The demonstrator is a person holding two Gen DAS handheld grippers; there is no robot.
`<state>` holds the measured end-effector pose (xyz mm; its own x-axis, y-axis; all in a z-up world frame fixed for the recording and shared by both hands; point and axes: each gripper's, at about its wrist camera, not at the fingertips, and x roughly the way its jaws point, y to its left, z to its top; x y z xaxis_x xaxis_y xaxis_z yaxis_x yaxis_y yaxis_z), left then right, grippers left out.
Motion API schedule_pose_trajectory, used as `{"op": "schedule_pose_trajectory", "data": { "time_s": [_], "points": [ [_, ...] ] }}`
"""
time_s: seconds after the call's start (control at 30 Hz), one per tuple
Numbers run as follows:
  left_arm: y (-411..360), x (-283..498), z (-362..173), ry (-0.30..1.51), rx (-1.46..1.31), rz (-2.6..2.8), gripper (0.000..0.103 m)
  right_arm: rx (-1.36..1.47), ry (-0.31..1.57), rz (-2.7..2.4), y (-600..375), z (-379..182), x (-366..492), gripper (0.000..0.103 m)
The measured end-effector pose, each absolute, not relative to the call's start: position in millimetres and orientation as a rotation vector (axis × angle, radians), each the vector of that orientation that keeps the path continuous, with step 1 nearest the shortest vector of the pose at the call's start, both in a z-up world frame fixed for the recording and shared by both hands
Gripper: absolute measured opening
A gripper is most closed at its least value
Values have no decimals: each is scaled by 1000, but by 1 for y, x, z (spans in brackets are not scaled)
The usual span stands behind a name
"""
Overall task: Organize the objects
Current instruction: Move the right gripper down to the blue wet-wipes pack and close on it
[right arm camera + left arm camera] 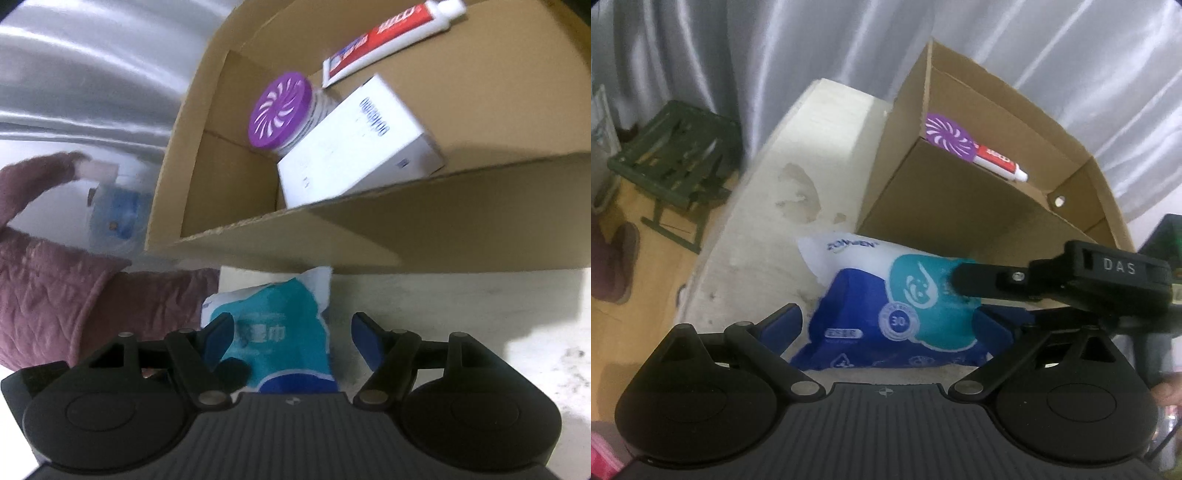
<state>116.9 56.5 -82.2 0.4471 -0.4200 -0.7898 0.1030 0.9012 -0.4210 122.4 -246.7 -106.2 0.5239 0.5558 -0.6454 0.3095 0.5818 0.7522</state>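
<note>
A blue, teal and white wet-wipes pack (886, 314) lies on the white table (768, 229), just in front of an open cardboard box (960, 206). My left gripper (888, 325) is open and straddles the pack, one blue pad on each side. My right gripper (291, 339) is open too, with the pack's teal end (284, 332) between its fingers and its right pad clear of it. In the left wrist view, one of the right gripper's black fingers (975, 280) touches the top of the pack. The box holds a purple swirl-lidded container (280, 110), a white carton (354, 147) and a toothpaste tube (391, 40).
A dark green crate (676, 162) sits on the floor beyond the table's left edge. Silver curtain (775, 44) hangs behind the box. A person's maroon quilted sleeve (55, 295) is at the left of the right wrist view. Bare tabletop (480, 314) stretches to the right of the pack.
</note>
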Motion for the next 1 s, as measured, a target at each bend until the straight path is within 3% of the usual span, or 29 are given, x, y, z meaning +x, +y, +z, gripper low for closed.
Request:
{"op": "schedule_pose_trajectory", "data": {
  "time_s": [1.0],
  "points": [
    [-30,61,-74,1086,-206,-406,99,929,1120,280,-275,-102,80,74]
  ]
}}
